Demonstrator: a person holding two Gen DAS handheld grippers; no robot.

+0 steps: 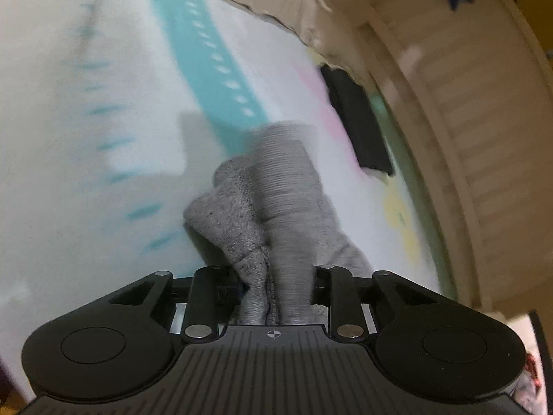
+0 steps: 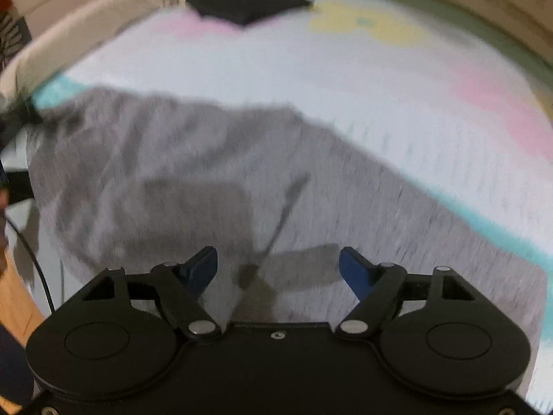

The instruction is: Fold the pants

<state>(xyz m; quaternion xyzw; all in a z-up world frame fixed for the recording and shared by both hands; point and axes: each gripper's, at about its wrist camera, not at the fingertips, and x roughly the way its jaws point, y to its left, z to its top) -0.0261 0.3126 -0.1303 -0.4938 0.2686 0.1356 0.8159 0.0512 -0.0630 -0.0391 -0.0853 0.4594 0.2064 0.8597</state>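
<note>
A bunched fold of the grey pants (image 1: 276,207) is being pinched between the closed-in fingers of the left gripper (image 1: 276,287), with the ribbed cuff or waistband end of the cloth standing up just ahead of the jaws. Beyond that bunch, a white play mat (image 1: 86,138) with a teal stripe (image 1: 214,69) is being shown under the cloth, blurred in places. A black folded item (image 1: 359,124) is lying at the mat's far edge, near a cream slatted wall or door (image 1: 484,138).

The blue-tipped fingers (image 2: 204,269) of the right gripper (image 2: 278,269) are being held spread apart, with nothing between them, just over the flat part of the pants. The grey cloth is being seen spread across the mat below and to the left of those fingers. The black item and a yellow flower print (image 2: 366,24) are being shown well beyond it.
</note>
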